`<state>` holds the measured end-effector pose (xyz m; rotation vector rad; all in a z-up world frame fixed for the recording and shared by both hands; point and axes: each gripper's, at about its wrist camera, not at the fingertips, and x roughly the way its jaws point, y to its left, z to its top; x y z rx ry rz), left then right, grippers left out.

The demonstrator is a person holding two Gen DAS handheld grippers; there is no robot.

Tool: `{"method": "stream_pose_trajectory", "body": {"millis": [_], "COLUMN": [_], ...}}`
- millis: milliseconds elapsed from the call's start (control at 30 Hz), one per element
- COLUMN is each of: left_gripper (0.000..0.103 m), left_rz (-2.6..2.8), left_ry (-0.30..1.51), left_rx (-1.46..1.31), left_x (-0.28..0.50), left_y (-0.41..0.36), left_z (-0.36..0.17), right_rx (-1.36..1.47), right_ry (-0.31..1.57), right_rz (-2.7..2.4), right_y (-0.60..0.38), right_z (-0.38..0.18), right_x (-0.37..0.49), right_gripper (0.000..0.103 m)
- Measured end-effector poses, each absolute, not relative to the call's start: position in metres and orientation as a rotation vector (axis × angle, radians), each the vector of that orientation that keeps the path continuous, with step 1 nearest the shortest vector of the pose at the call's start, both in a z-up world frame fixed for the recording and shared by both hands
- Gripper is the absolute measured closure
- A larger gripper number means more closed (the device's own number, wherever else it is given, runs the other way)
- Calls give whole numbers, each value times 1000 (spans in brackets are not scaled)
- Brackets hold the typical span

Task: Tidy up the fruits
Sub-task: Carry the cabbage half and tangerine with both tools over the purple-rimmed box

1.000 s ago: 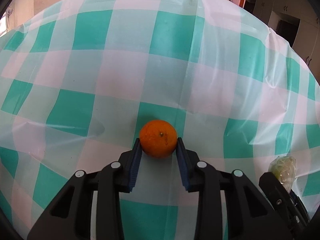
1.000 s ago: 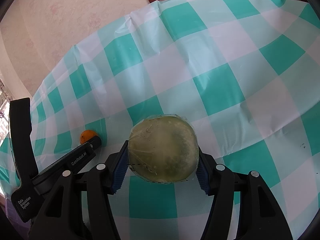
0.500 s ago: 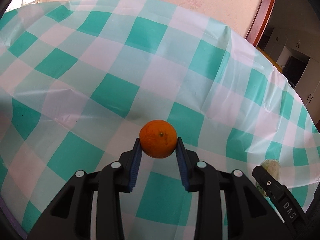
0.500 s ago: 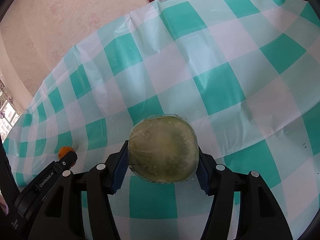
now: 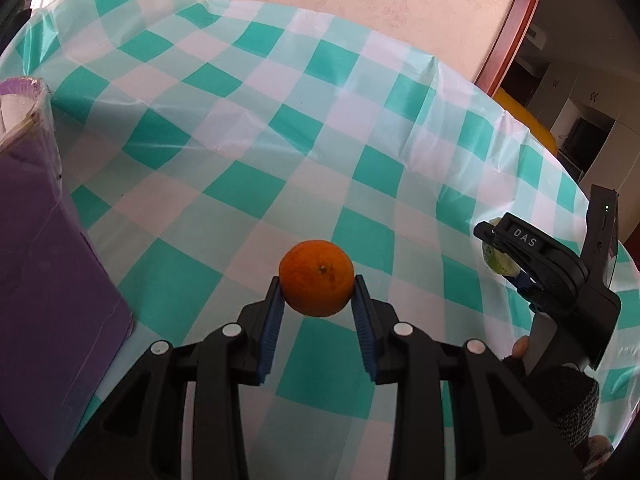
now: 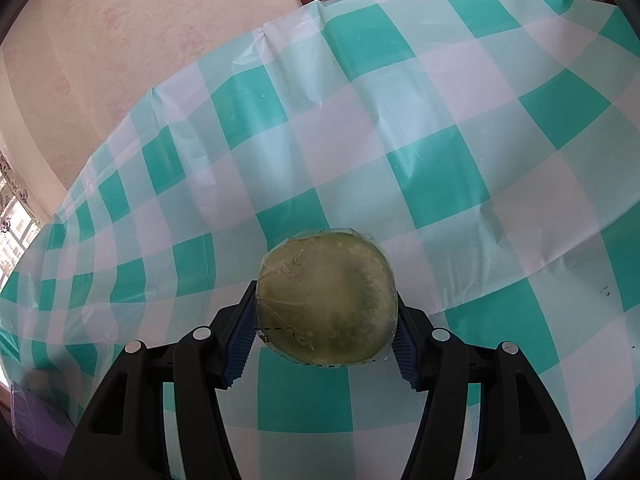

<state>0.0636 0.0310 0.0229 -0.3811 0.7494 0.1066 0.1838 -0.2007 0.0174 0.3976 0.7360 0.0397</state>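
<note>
My left gripper is shut on a small orange and holds it above the green-and-white checked tablecloth. My right gripper is shut on a round green fruit wrapped in clear film, also held above the cloth. The right gripper also shows at the right of the left wrist view, with a bit of the green fruit behind its finger.
A purple box stands at the left edge of the left wrist view, close to the left gripper; its corner shows at the bottom left of the right wrist view. A pink wall and a wooden door frame lie beyond the table.
The left gripper has lifted and swung left with the orange, bringing the purple box into its view. It has left the right wrist view. The right gripper has stayed still with the green fruit.
</note>
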Motion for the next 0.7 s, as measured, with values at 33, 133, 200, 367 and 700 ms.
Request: {"method": "stream_pose_trajectory", "body": {"millis": [33,133,200,367,700], "left_gripper": [69,69,69,69,69], "left_rz": [111,116,116,132,120], "left_ry": [751,760,771,754,735], "left_rx": [-376,-366,-361,-328,-311], "left_x": [57,36,23,2,-18], "left_y": [33,38,42,46,45], "left_z": [24,24,21,22,25], "right_rx": [396,388,380,350,331], "right_ry": [739,748,747,741,775], "right_rz": [34,16,-3,-45,-7], "right_y": [-201,-201,-201,-193,-169], "right_z": [17,17,17,18,14], "right_x": [183,180,174,152,113], "right_gripper": [45,45,45,45,45]}}
